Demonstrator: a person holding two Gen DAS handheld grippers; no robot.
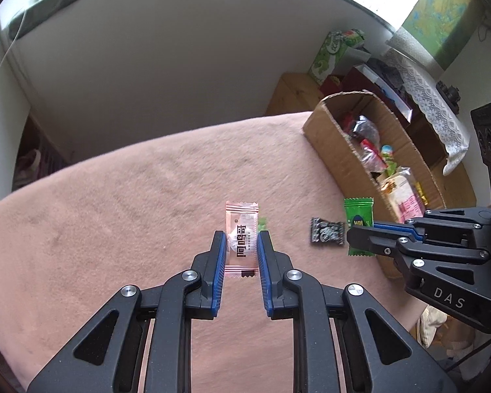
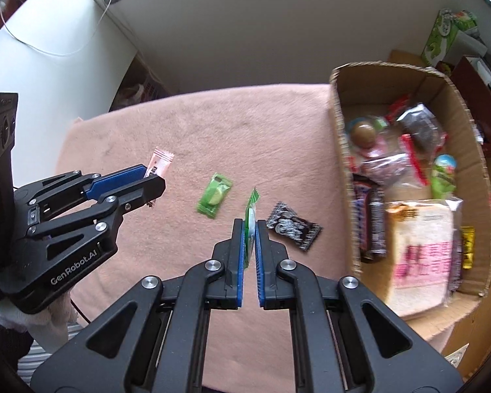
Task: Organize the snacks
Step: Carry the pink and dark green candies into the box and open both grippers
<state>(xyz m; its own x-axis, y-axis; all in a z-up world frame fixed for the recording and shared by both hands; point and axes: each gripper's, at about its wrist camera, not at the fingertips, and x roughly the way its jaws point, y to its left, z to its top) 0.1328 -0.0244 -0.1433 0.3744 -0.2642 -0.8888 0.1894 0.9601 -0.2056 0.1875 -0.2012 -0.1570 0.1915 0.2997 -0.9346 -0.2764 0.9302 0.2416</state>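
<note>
Left gripper [image 1: 241,245] pinches a pink sachet [image 1: 241,239]; right gripper [image 2: 250,229] clamps a green packet [image 2: 251,211] edge-on, both above the pink blanket [image 2: 212,124]. Only the right view shows the lime candy [image 2: 213,199]. Black wrapper [image 2: 293,226] lies nearby. Cardboard box [image 2: 338,163] holds bagged snacks, chocolate bar, bread.
</note>
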